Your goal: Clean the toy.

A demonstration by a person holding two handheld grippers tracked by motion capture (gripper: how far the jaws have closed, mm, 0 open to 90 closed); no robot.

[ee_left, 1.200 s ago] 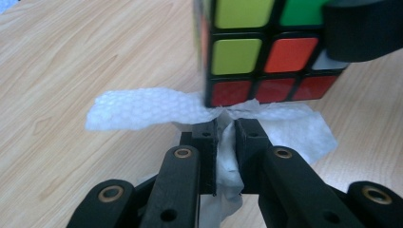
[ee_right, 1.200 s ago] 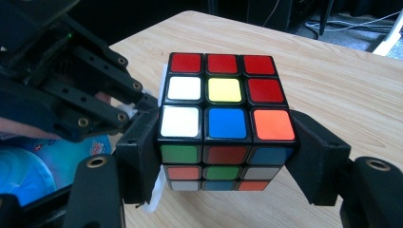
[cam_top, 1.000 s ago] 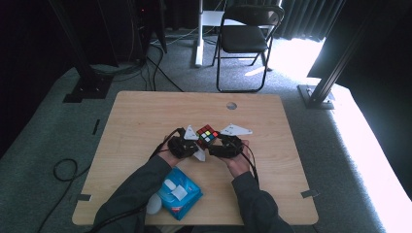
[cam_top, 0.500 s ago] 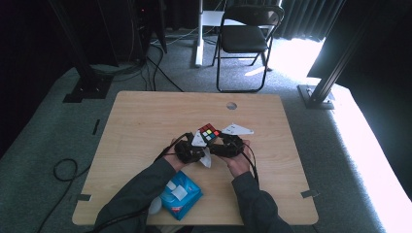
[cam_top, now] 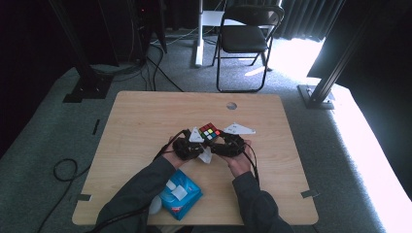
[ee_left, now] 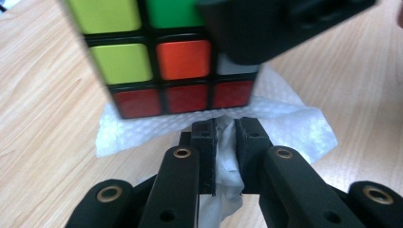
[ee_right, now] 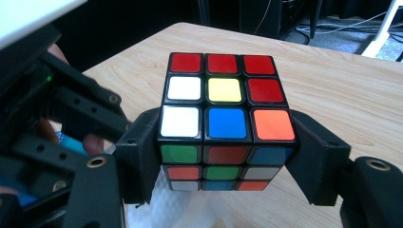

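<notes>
A scrambled colour cube (ee_right: 225, 123) is clamped between the jaws of my right gripper (ee_right: 227, 156), held just above the wooden table (cam_top: 145, 126). In the high view the cube (cam_top: 210, 131) sits between both hands at the table's middle. My left gripper (ee_left: 224, 135) is shut on a crumpled white tissue (ee_left: 285, 123), right under the cube's (ee_left: 166, 61) red bottom row. That tissue (cam_top: 206, 155) hangs between the two grippers. The left gripper (ee_right: 71, 123) stands close to the cube's left side.
A blue tissue pack (cam_top: 180, 196) lies near the table's front edge by the person's left sleeve. A small round hole (cam_top: 231, 105) is in the far part of the tabletop. A folding chair (cam_top: 245, 39) stands beyond the table.
Both hands and the cube have shifted slightly to the right and away. The tissue stays pinched in the left gripper below the cube.
</notes>
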